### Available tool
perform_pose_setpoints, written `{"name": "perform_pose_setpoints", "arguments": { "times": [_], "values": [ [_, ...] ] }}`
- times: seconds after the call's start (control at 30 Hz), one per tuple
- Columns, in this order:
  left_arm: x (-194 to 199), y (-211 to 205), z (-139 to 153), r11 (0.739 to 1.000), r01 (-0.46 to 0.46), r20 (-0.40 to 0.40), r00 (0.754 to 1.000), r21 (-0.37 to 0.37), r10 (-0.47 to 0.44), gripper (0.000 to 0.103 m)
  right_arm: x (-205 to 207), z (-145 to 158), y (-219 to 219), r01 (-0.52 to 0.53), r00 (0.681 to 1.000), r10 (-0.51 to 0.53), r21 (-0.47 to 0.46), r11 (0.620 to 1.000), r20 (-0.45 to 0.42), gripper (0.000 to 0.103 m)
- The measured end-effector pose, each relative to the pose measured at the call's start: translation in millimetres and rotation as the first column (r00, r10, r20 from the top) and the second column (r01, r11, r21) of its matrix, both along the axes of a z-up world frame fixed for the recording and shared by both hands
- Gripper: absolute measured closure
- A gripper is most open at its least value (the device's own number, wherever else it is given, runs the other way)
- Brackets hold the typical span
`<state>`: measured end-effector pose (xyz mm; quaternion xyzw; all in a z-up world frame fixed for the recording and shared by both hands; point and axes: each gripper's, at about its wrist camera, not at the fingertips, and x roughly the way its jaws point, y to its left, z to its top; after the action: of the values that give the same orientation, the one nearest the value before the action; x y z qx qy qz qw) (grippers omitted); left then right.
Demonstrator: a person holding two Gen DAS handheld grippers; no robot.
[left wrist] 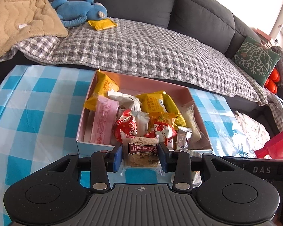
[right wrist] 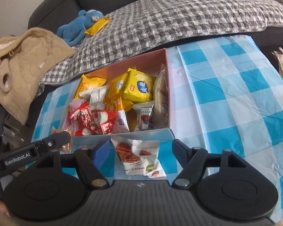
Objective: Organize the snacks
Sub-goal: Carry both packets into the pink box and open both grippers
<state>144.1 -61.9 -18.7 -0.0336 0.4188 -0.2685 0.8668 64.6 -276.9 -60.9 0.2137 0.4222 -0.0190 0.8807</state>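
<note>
Left wrist view: the left gripper [left wrist: 141, 153] pinches a clear-wrapped biscuit pack [left wrist: 142, 153] with a brown label, held at the near edge of the pink box [left wrist: 156, 83] (crammed with snacks).

Right wrist view: the right gripper [right wrist: 141, 151] stands spread around a white pecan packet [right wrist: 139, 157], pads clear of it, lying on the blue checked tablecloth [right wrist: 235, 98] just before the box.

**Right wrist view: snack box and loose packet**

Right gripper [right wrist: 140, 151]: jaws apart, clear of white pecan packet [right wrist: 139, 157] lying between them on checked tablecloth [right wrist: 235, 98]. Beyond: open box [right wrist: 168, 86] holding assorted wrapped snacks. Left gripper's finger [right wrist: 52, 141] at left.
</note>
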Motion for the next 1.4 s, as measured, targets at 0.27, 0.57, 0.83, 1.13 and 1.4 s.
{"name": "perform_pose_setpoints", "arguments": {
  "times": [0.27,0.57,0.83,1.13,1.4],
  "values": [
    [-0.9,7.8,1.7,1.000,-0.023,0.012,1.000,0.015,0.023,0.066,19.0,-26.7,28.8,-0.066,0.996,0.055,-0.150,0.986,-0.075,0.038],
    [-6.5,1.6,1.9,0.997,-0.019,0.050,0.999,0.080,0.015,0.066,12.5,-22.2,28.7,-0.044,0.996,0.031,-0.160,0.986,-0.080,0.058],
    [-6.3,0.8,0.9,0.996,-0.016,0.052,0.999,0.088,0.011,0.066,3.0,-2.4,24.7,-0.036,0.999,0.033,-0.105,0.994,-0.027,0.059],
    [-3.4,-6.6,0.6,0.997,-0.023,0.072,0.997,0.076,0.017,0.066,1.4,23.3,8.6,0.022,0.994,-0.017,-0.049,0.999,0.103,0.059],
    [2.4,-29.2,3.5,0.998,0.023,0.114,0.993,0.058,-0.029,0.066,21.6,12.1,3.0,0.070,0.990,-0.059,-0.080,0.994,0.128,0.058]
  ]
}}
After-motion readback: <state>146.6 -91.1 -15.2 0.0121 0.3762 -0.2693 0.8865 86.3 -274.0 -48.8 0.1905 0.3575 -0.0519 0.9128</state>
